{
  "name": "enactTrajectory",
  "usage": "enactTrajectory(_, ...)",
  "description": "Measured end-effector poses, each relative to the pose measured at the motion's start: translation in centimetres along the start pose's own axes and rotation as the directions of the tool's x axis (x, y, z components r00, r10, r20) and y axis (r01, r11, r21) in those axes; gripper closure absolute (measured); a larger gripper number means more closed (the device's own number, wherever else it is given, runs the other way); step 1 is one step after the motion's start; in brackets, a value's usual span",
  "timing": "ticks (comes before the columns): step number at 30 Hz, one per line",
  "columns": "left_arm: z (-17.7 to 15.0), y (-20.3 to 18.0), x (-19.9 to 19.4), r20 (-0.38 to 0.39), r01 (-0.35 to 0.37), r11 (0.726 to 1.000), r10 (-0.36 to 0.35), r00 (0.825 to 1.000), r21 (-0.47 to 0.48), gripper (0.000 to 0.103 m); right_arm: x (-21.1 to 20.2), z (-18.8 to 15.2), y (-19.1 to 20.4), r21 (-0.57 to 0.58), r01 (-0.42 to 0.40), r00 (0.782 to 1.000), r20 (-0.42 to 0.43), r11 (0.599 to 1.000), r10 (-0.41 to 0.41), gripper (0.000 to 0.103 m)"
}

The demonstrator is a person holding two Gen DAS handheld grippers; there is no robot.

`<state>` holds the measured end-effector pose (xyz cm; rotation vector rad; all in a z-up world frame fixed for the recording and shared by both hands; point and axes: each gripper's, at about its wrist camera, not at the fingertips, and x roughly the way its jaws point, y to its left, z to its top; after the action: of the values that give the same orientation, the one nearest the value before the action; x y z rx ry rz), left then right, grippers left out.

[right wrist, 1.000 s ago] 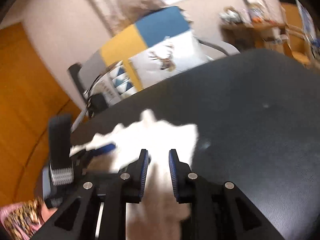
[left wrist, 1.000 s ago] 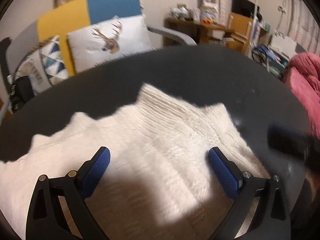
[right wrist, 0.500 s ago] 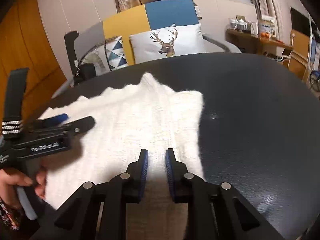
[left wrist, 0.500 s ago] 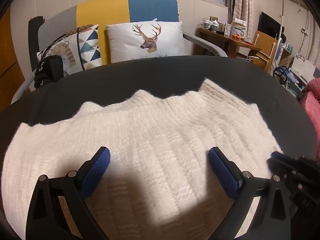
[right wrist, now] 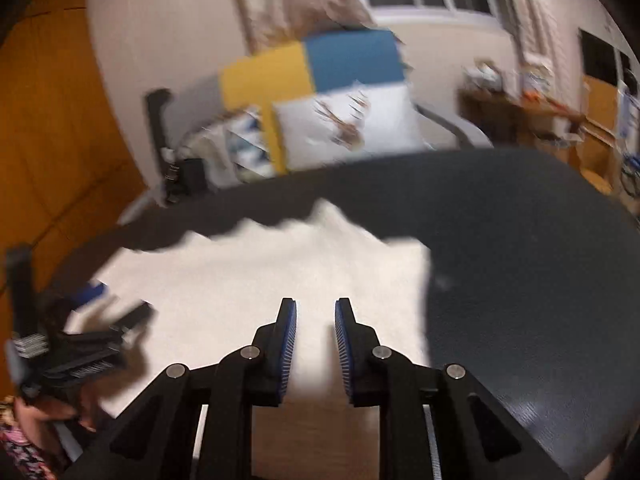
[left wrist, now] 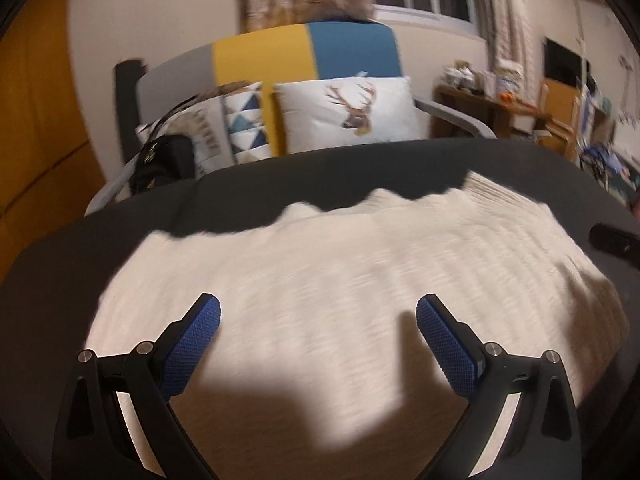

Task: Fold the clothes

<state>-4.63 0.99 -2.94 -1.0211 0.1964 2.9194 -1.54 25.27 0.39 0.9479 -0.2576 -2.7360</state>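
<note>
The cream knit garment (left wrist: 360,280) is lying spread on the dark table (right wrist: 520,240), stretching crosswise ahead of and beneath both sets of fingers, the left gripper (left wrist: 318,320) gaping wide over its middle while the right gripper (right wrist: 315,320) is hovering narrowed, gripping nothing, nearer its right edge.

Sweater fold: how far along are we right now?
Early. Done: the white sweater lies spread on the dark table, its far edge wavy; no clear fold shows, though blur hides detail. In hand: nothing. The left gripper is wide open over the knit, and the right gripper has its jaws close together but parted, pinching nothing, near the sweater's right edge. Left: grip an edge and make the folds.
</note>
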Motion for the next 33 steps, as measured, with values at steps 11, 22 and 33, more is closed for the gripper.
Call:
enactTrajectory(11,-1.6,2.9,0.9,-0.035,0.015,0.996,-0.018,0.999,-0.084,0.002,7.4,-1.6,6.8,-0.134,-0.111,0.980,-0.180,0.985,0.085,0.084)
enactTrajectory(22,-2.1,3.0,0.1,-0.024,0.012,0.996,-0.014,1.000,-0.086,0.002,8.2,-3.9,6.8,-0.197,-0.070,0.993,-0.106,0.978,0.049,0.084)
enactTrajectory(33,-5.5,10.3,-3.0,0.007,-0.024,0.962,0.027,1.000,-0.272,0.020,8.1,-3.6,7.0,-0.213,-0.056,0.995,-0.096,0.975,0.036,0.084)
